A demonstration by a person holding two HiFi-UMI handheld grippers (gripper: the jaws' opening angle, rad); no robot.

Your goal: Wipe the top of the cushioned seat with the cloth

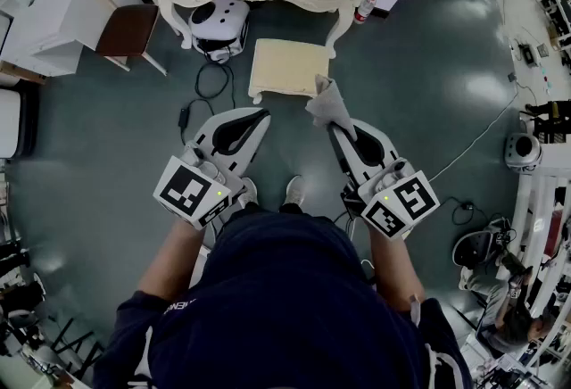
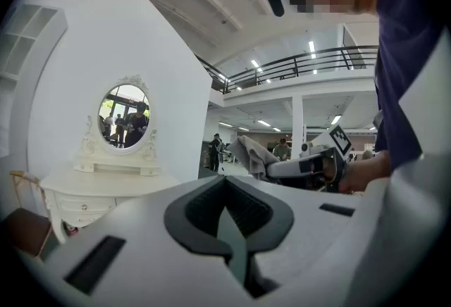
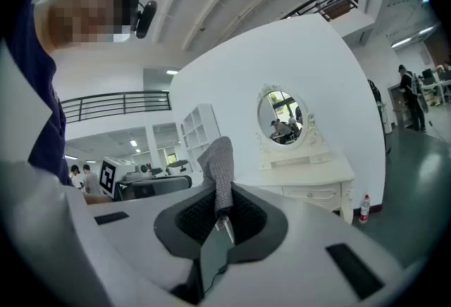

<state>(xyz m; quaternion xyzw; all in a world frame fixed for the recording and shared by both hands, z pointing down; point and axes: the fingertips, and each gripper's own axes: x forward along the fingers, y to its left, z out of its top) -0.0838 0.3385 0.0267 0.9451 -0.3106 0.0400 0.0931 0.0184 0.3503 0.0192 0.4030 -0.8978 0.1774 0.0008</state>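
The left gripper [image 2: 227, 210] fills the foreground with its dark-padded jaws pressed together and nothing between them. Beyond it to the right, the right gripper [image 2: 273, 168] points leftward with a grey cloth [image 2: 250, 152] bunched at its tip. At the left, against a white wall, stands a cream dressing table [image 2: 106, 189] with an oval mirror [image 2: 125, 115], a brown chair [image 2: 25, 232] just beside it.

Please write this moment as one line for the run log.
left gripper: shut, empty | right gripper: shut on cloth | cloth: over near-right corner of cushioned seat, head view | contact: cannot tell
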